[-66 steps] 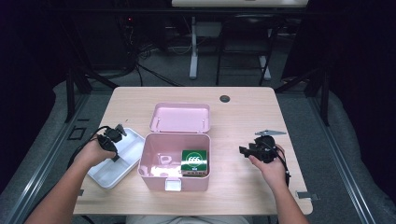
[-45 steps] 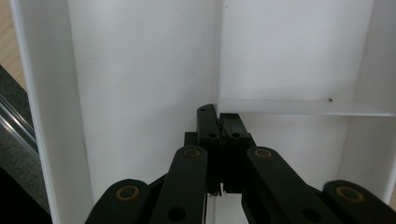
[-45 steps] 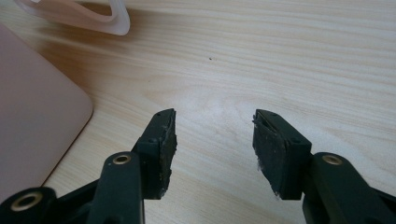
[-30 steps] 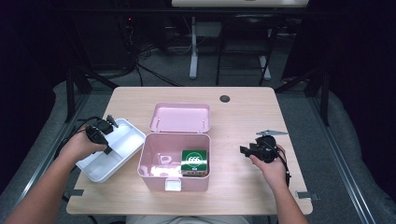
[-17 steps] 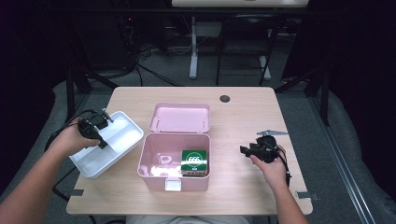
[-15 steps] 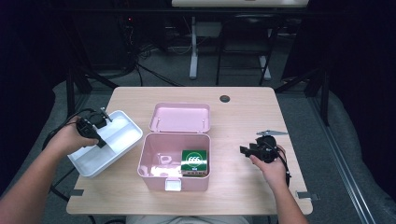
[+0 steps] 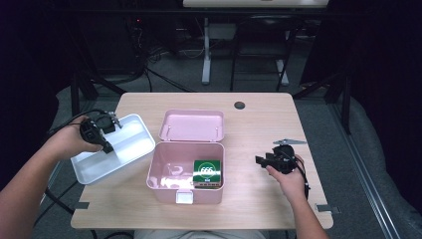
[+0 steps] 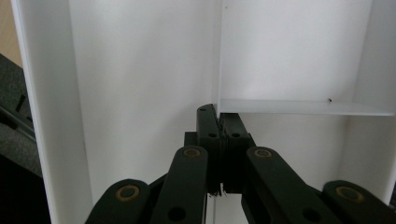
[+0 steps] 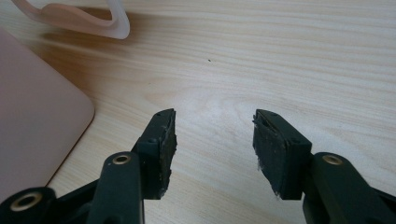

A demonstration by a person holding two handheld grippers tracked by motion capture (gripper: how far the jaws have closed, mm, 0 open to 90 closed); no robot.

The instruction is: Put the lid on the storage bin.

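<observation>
My left gripper (image 7: 107, 146) (image 8: 218, 117) is shut on the inner divider wall (image 8: 299, 107) of a white compartment tray (image 7: 127, 147) (image 8: 140, 70). It holds the tray off the table at the left, tilted. The pink box (image 7: 164, 172) stands open in the middle of the table, its lid (image 7: 191, 124) laid back. A green packet (image 7: 207, 172) lies inside at the right. My right gripper (image 7: 259, 160) (image 9: 212, 135) rests low over the bare wood to the right of the box, open, with nothing between its jaws.
The wooden table (image 7: 259, 124) has a small black round cap (image 7: 240, 105) near its far edge. In the right gripper view the pink box wall (image 9: 32, 130) is at the left and its pale handle (image 9: 93, 23) at the top left. Dark floor and cables surround the table.
My left gripper has risen with the white tray, carrying it up and a little away from the pink box. The right gripper has stayed in place.
</observation>
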